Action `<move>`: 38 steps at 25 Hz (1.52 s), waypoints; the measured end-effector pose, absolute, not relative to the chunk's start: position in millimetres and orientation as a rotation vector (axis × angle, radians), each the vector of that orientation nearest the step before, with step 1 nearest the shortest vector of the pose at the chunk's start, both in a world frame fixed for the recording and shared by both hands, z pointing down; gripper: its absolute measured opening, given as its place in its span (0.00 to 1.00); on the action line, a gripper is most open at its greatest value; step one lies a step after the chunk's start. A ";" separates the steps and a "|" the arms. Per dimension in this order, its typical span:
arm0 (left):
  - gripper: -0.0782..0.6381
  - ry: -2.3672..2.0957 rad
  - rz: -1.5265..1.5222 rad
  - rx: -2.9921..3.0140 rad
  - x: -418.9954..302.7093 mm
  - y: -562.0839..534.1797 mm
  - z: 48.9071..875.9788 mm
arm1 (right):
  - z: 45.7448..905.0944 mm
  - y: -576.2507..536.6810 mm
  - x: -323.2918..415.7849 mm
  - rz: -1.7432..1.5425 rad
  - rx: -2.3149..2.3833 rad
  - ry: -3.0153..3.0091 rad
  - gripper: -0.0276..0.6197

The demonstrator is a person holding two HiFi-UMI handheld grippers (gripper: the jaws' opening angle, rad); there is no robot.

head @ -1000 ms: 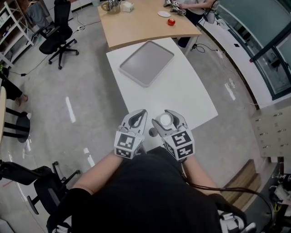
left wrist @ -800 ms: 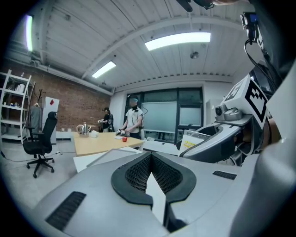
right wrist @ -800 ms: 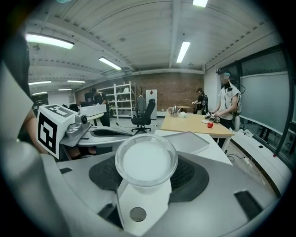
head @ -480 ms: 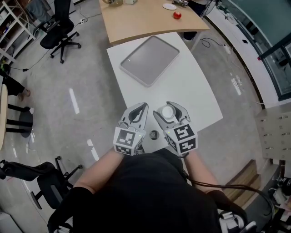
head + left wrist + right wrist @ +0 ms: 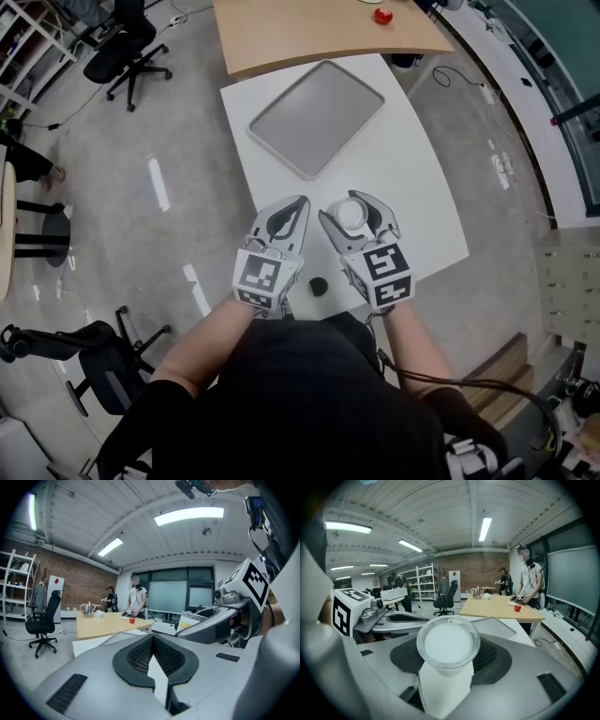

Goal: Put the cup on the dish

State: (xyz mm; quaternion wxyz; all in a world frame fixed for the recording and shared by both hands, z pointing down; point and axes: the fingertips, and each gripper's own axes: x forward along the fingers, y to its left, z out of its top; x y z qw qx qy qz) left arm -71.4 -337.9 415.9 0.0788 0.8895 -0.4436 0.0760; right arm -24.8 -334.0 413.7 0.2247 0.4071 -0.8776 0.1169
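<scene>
Right hand-held gripper [image 5: 352,208] is clamped on the one cup [image 5: 350,217] over the worktop's [image 5: 403,187] near end; the one dish [image 5: 317,117] lies ahead and slightly left, well apart, long axis near-left to far-right; left hand-held gripper [image 5: 298,204] closed, empty, about as near.

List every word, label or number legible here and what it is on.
No legible words or numbers.
Yellow label: print too blurred to read.
Marker cubes: square patterns only, no text.
Red diamond on a white panel: symbol, no words.
</scene>
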 end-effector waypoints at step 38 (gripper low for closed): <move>0.10 -1.525 0.289 2.512 -96.9 -577.5 533.1 | 520.8 -590.7 -34.6 0.364 1.126 -2.417 0.45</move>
